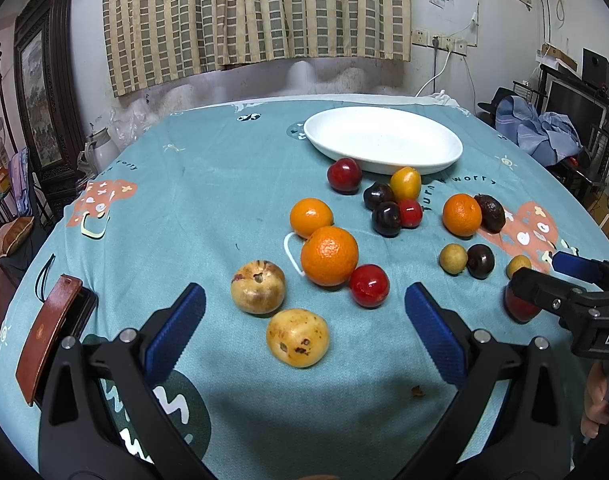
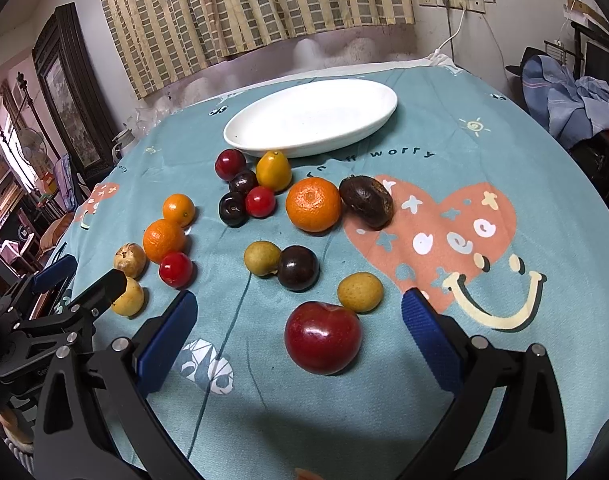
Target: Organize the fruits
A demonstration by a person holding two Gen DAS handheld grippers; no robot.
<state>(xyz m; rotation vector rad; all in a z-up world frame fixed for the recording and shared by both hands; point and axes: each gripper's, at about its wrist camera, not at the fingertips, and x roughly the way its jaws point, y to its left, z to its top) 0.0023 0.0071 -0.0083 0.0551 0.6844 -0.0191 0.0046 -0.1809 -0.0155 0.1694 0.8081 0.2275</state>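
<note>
Several fruits lie loose on the teal tablecloth in front of an empty white oval plate. My left gripper is open and empty; a yellow spotted fruit lies between its fingers, with a second spotted fruit and a large orange just beyond. My right gripper is open and empty; a big red plum lies between its fingers. It also shows in the left wrist view, at the right edge over that plum. Oranges, dark and red cherries and small yellow-green fruits lie farther off.
A brown leather case lies at the table's left edge. The table is round and drops off on all sides. A chair with blue clothes stands at the right, a framed picture at the left.
</note>
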